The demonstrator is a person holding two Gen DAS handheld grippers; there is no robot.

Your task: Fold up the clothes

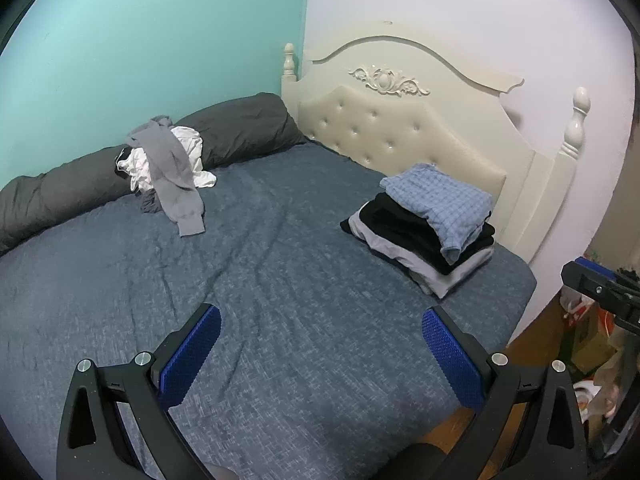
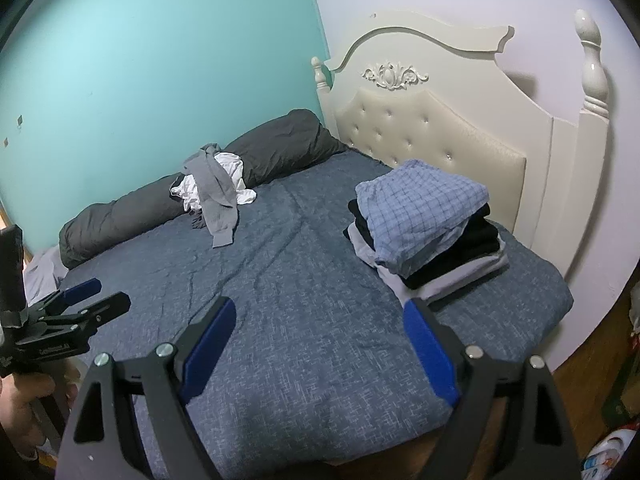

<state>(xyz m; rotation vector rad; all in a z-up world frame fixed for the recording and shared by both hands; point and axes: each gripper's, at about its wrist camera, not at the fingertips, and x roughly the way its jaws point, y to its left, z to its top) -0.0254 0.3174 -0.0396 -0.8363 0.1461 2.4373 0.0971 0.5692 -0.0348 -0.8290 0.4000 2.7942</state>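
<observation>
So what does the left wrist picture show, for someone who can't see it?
An open left gripper hovers over a blue bed, holding nothing. A messy clothes pile lies far left; a folded stack sits by the headboard.

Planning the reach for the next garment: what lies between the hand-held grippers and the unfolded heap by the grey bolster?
Only bare, wrinkled blue bedspread between the open left hand-held gripper and the unfolded heap; both wrist views show this.

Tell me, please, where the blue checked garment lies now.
In both wrist views the blue checked garment lies on top of the folded stack, on the right of the bed near the padded headboard.
</observation>
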